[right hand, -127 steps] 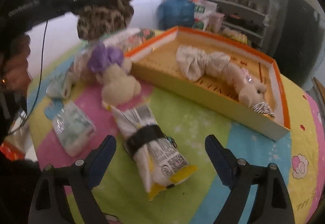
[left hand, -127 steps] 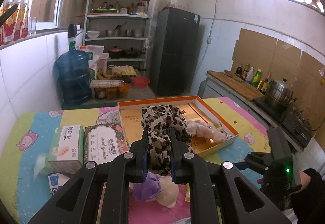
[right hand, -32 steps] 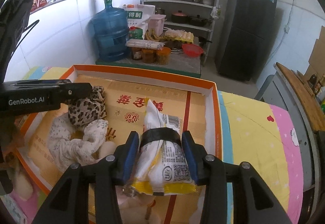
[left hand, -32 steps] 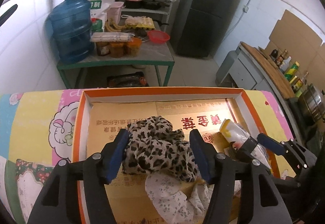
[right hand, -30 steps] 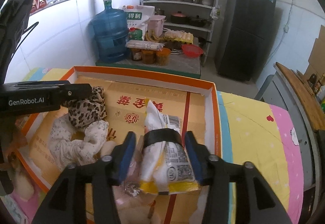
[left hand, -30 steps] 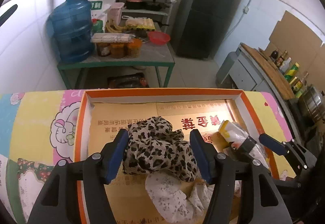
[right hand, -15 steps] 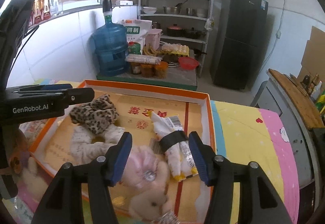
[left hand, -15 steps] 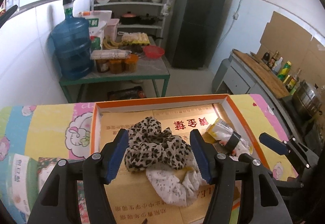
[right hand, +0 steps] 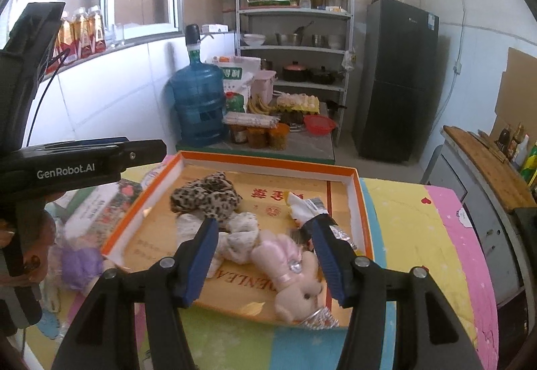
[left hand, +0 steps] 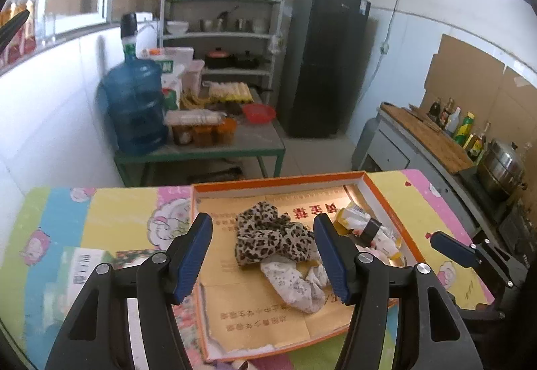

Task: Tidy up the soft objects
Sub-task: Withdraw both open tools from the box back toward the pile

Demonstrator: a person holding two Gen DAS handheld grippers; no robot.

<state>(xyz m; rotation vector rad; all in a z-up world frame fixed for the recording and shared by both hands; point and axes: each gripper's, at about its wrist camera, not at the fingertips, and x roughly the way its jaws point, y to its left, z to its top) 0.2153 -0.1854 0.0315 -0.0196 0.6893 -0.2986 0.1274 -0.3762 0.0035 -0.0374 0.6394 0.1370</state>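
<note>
1. an orange-rimmed cardboard box (right hand: 354, 198) sits on a table under a pastel cartoon-print cloth (right hand: 419, 235) in a small kitchen.
2. inside the box, a leopard-print scrunchie (right hand: 204, 197) lies toward the far left, resting partly on a white floral scrunchie (right hand: 240, 235).
3. a pink plush toy (right hand: 288, 264) lies at the box's near edge, with a yellow-and-white packet (right hand: 307, 203) wrapped in a black band against the right wall.
4. the left gripper (left hand: 263, 256) hangs above the box with its blue-padded jaws spread wide and nothing between them.
5. the right gripper (right hand: 265, 261) likewise hangs over the near edge, jaws parted, gripping nothing.
6. outside the box on the left, a purple-and-cream plush toy (right hand: 80, 266) and a floral tissue pack (right hand: 97, 202) remain on the cloth.
7. a blue water jug (right hand: 198, 108) stands on a low green table behind.
</note>
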